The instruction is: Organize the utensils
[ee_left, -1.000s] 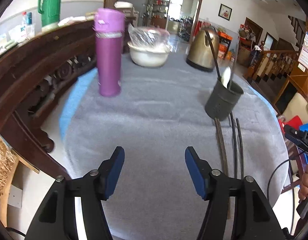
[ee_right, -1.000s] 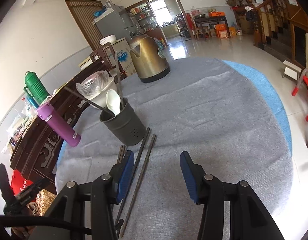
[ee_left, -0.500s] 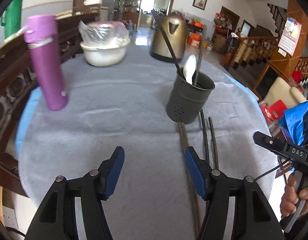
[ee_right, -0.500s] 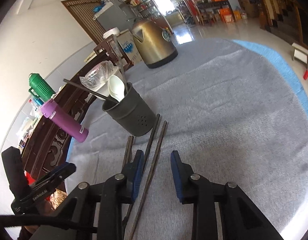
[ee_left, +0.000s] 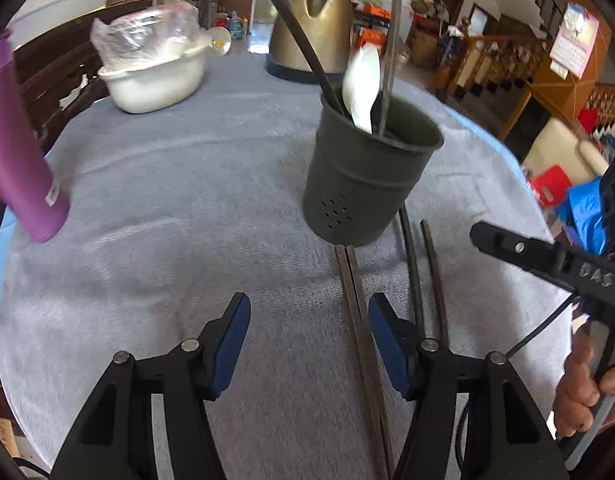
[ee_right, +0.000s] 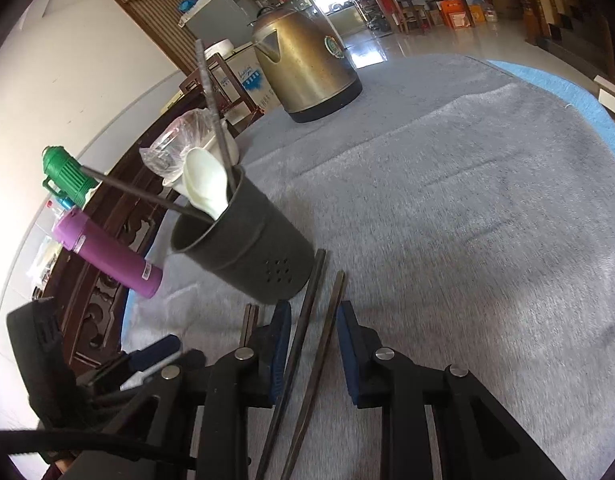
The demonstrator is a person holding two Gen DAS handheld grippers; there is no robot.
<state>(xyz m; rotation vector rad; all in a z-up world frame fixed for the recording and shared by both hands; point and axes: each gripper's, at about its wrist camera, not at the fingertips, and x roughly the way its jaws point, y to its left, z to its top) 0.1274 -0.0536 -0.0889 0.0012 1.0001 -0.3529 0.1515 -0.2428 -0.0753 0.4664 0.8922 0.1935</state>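
Note:
A dark metal utensil holder (ee_left: 367, 184) (ee_right: 243, 256) stands on the grey tablecloth and holds a white spoon (ee_left: 361, 84) (ee_right: 203, 184) and two dark chopsticks. Several dark chopsticks (ee_left: 359, 312) (ee_right: 307, 320) lie flat on the cloth just in front of it. My left gripper (ee_left: 309, 328) is open and empty, low over the cloth, its right finger beside the leftmost pair of chopsticks. My right gripper (ee_right: 313, 340) is half closed, its fingers on either side of two chopsticks, not visibly touching them.
A purple bottle (ee_left: 15, 148) stands at the left. A white bowl under plastic wrap (ee_left: 155, 68) and a brass kettle (ee_left: 319, 28) (ee_right: 303, 64) stand at the back. A dark carved wooden sideboard (ee_right: 107, 264) runs along the table's left edge.
Both grippers have moved closer to the holder and chopsticks. My right gripper's fingers have narrowed from wide open and now straddle two chopsticks. My left gripper stays open.

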